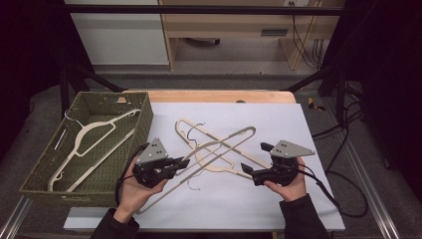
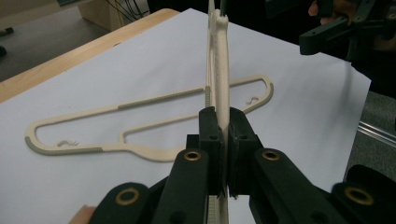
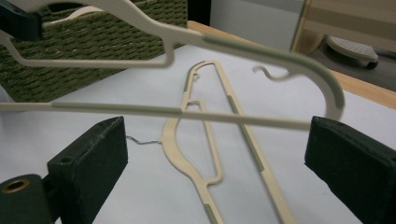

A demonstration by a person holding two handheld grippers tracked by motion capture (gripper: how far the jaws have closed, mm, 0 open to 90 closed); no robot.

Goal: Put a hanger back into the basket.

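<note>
a: so, our left gripper (image 1: 185, 163) is clamped on the raised hanger (image 1: 219, 144), above the white sheet (image 1: 278, 124)?
b: yes, and our right gripper (image 1: 254, 160) stands wide apart, gripping nothing. another hanger (image 1: 211, 167) lies flat beneath; the basket (image 1: 130, 144) sits left.

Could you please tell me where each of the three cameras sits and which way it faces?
High view: above the person's side, looking forward and down on the table; both hands show.
Left gripper view: rides the left gripper, looking along its jaws shut on the lifted hanger.
Right gripper view: rides the right gripper, facing the basket between open jaws.
Shared: the flat hanger.
</note>
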